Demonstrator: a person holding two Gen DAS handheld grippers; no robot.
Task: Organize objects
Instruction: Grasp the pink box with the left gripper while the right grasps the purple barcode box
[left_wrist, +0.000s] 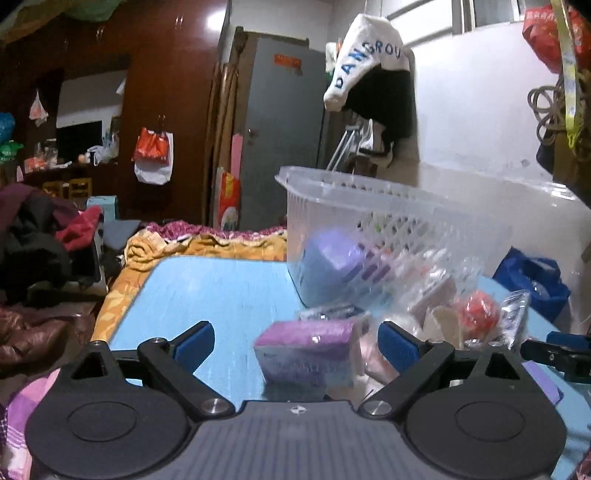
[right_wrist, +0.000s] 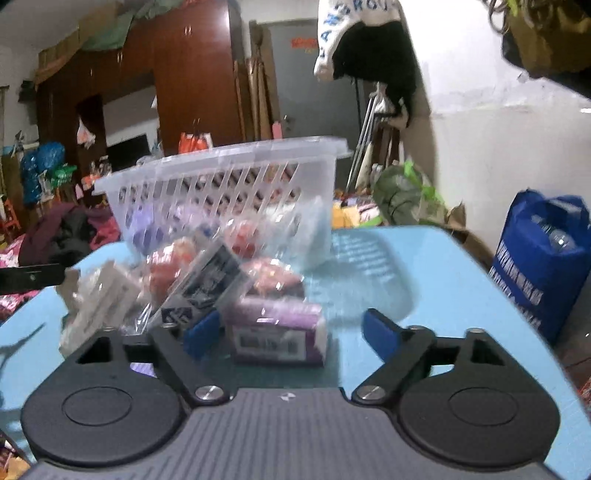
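Observation:
A clear slatted plastic basket (left_wrist: 369, 206) stands on the light blue table (left_wrist: 221, 288) and holds a purple pack and other packets; it also shows in the right wrist view (right_wrist: 221, 184). In front of it lies a loose pile of wrapped packets (left_wrist: 443, 295), also seen from the right wrist (right_wrist: 207, 280). A purple wrapped pack (left_wrist: 306, 350) lies between the spread fingers of my open left gripper (left_wrist: 297, 345). My open right gripper (right_wrist: 291, 332) has another purple pack (right_wrist: 277, 332) between its fingers, near the left one. Neither pack is clamped.
The table (right_wrist: 424, 280) sits over a bed with an orange blanket (left_wrist: 207, 247). A blue bag (right_wrist: 543, 258) stands off the table's right side. Clothes hang on the wall behind (left_wrist: 373, 74). A dark wardrobe (left_wrist: 147, 110) and clutter fill the left.

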